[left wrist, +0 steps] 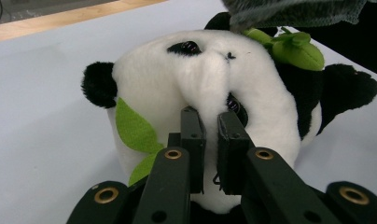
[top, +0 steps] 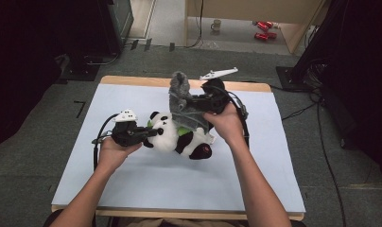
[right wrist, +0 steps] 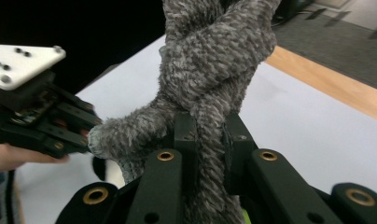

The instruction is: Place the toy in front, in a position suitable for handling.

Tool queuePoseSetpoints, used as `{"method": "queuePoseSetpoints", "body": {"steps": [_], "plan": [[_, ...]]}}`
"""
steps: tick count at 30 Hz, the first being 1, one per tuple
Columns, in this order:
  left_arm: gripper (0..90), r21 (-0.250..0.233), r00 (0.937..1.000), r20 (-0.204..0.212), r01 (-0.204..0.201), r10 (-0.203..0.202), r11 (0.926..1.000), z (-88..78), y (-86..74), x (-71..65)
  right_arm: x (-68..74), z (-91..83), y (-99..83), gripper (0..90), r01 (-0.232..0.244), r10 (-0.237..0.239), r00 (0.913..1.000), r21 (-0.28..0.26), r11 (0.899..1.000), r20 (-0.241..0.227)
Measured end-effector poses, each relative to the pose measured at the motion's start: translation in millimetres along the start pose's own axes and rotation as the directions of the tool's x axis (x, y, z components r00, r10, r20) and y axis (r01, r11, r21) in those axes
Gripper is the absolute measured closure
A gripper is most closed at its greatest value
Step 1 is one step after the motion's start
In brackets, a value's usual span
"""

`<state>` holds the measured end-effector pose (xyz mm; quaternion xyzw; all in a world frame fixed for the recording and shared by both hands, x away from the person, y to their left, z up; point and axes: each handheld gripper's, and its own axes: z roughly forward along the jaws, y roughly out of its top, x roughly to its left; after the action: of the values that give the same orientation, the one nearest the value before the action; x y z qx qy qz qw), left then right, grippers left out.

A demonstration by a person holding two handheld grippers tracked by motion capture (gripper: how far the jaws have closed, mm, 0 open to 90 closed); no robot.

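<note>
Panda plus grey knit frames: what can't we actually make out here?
- High view: grey knit garment drapes over the panda, hiding its middle; whether it is on the body cannot be told.
- Left gripper view: left gripper is shut on the panda's face; its lower face sits behind the jaws.
- Right gripper view: right gripper is shut on the knit; its top is cut off by the edge.

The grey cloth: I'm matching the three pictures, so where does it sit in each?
High view: grey cloth at centre, above the panda.
Left gripper view: along the top edge, right of centre.
Right gripper view: centre, rising from the jaws.
Shared landmark: the pale blue table.
</note>
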<state>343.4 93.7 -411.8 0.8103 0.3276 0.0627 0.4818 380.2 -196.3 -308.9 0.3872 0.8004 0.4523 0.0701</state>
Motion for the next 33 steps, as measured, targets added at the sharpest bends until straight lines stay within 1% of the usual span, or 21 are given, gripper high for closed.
{"method": "queuePoseSetpoints", "body": {"steps": [3, 5, 7, 8, 10, 11, 13, 15, 16, 17, 18, 21, 22, 23, 24, 26, 28, 30, 31, 32, 33], "plan": [[83.9, -0.001, 1.0, -0.001, -0.002, 0.002, 1.0, 0.1, 0.0, 0.0, 11.8, 14.8, 6.1, 80.1, 0.019, -0.019, 0.9994, 0.012, 1.0, -0.029], [83.9, -0.004, 1.0, -0.001, -0.003, 0.003, 1.0, 0.2, 0.0, -0.1, 20.0, 26.0, 8.6, 80.1, 0.028, -0.027, 0.9977, 0.019, 0.999, -0.063], [83.8, -0.004, 1.0, -0.001, -0.002, 0.002, 1.0, 0.3, 0.0, 0.1, 25.1, 34.5, 9.2, 80.1, 0.022, -0.02, 0.9958, 0.029, 0.999, -0.09], [83.8, -0.004, 1.0, -0.001, -0.002, 0.002, 1.0, 0.3, 0.0, 0.1, 25.1, 34.5, 9.2, 80.1, 0.022, -0.02, 0.9958, 0.029, 0.999, -0.09], [83.8, -0.004, 1.0, -0.002, -0.003, 0.003, 1.0, 0.3, 0.1, -0.1, 30.2, 46.0, 8.5, 80.1, 0.024, -0.018, 0.9932, 0.047, 0.999, -0.115], [83.8, -0.003, 1.0, 0.0, -0.004, 0.004, 1.0, 0.2, 0.2, -0.4, 33.8, 56.2, 6.7, 80.1, 0.033, -0.024, 0.9918, 0.069, 0.997, -0.125], [83.8, -0.002, 1.0, -0.002, -0.005, 0.005, 1.0, 0.2, 0.1, -0.5, 35.8, 64.1, 4.6, 80.1, 0.039, -0.028, 0.9915, 0.086, 0.995, -0.127], [83.8, 0.0, 1.0, -0.001, -0.005, 0.005, 1.0, 0.1, 0.1, -0.4, 36.9, 72.5, 1.0, 80.1, 0.051, -0.037, 0.9924, 0.111, 0.992, -0.117], [83.8, 0.001, 1.0, -0.002, -0.005, 0.005, 1.0, 0.1, 0.0, -0.4, 36.3, 75.3, -1.0, 80.1, 0.048, -0.033, 0.9927, 0.122, 0.991, -0.116], [83.8, 0.005, 1.0, -0.002, -0.006, 0.006, 1.0, 0.1, -0.1, -0.1, 36.3, 75.3, -1.0, 80.1, 0.048, -0.033, 0.9927, 0.122, 0.991, -0.116], [83.7, 0.009, 1.0, -0.005, -0.003, 0.003, 1.0, 0.6, -0.4, 0.2, 34.1, 79.2, -4.8, 80.2, 0.041, -0.028, 0.9947, 0.132, 0.99, -0.099], [83.7, 0.014, 1.0, -0.007, -0.002, 0.002, 0.9999, 1.4, -0.8, 0.4, 31.6, 81.2, -7.8, 80.1, 0.038, -0.024, 0.995, 0.137, 0.99, -0.097], [83.6, 0.019, 0.9999, -0.01, -0.004, 0.005, 0.9998, 1.9, -0.9, 0.3, 29.6, 83.0, -9.7, 80.1, 0.047, -0.035, 0.9961, 0.149, 0.988, -0.081], [83.6, 0.021, 0.9999, -0.011, -0.006, 0.006, 0.9998, 2.0, -1.0, 0.1, 28.7, 83.2, -10.4, 80.1, 0.048, -0.036, 0.9962, 0.152, 0.987, -0.079], [83.6, 0.022, 0.9999, -0.012, -0.007, 0.008, 0.9997, 2.1, -1.0, 0.1, 27.2, 83.2, -11.0, 80.1, 0.039, -0.027, 0.9965, 0.157, 0.987, -0.079], [83.6, 0.022, 0.9999, -0.01, -0.007, 0.007, 0.9997, 2.2, -1.1, 0.1, 24.3, 82.7, -11.9, 80.1, 0.039, -0.028, 0.9974, 0.162, 0.986, -0.066], [83.6, 0.022, 0.9999, -0.01, -0.006, 0.007, 0.9997, 2.3, -1.2, 0.2, 22.4, 82.3, -12.1, 80.0, 0.034, -0.023, 0.9976, 0.163, 0.986, -0.066], [83.7, 0.024, 0.9999, -0.011, -0.004, 0.004, 0.9997, 2.4, -1.4, 0.2, 15.5, 81.2, -12.4, 80.1, 0.034, -0.031, 0.9993, 0.173, 0.984, -0.021], [83.7, 0.026, 0.9999, -0.011, -0.002, 0.002, 0.9997, 2.3, -1.9, 0.5, 12.4, 81.1, -12.6, 80.1, 0.025, -0.025, 0.9997, 0.181, 0.983, -0.003], [83.7, 0.026, 1.0, -0.01, 0.0, 0.0, 0.9997, 2.1, -2.0, 0.7, 9.1, 80.8, -13.0, 80.1, 0.015, -0.017, 0.9998, 0.187, 0.982, 0.008], [83.7, 0.026, 1.0, -0.01, 0.0, 0.0, 0.9997, 2.1, -2.0, 0.7, 9.1, 80.8, -13.0, 80.1, 0.015, -0.017, 0.9998, 0.187, 0.982, 0.008]]}}
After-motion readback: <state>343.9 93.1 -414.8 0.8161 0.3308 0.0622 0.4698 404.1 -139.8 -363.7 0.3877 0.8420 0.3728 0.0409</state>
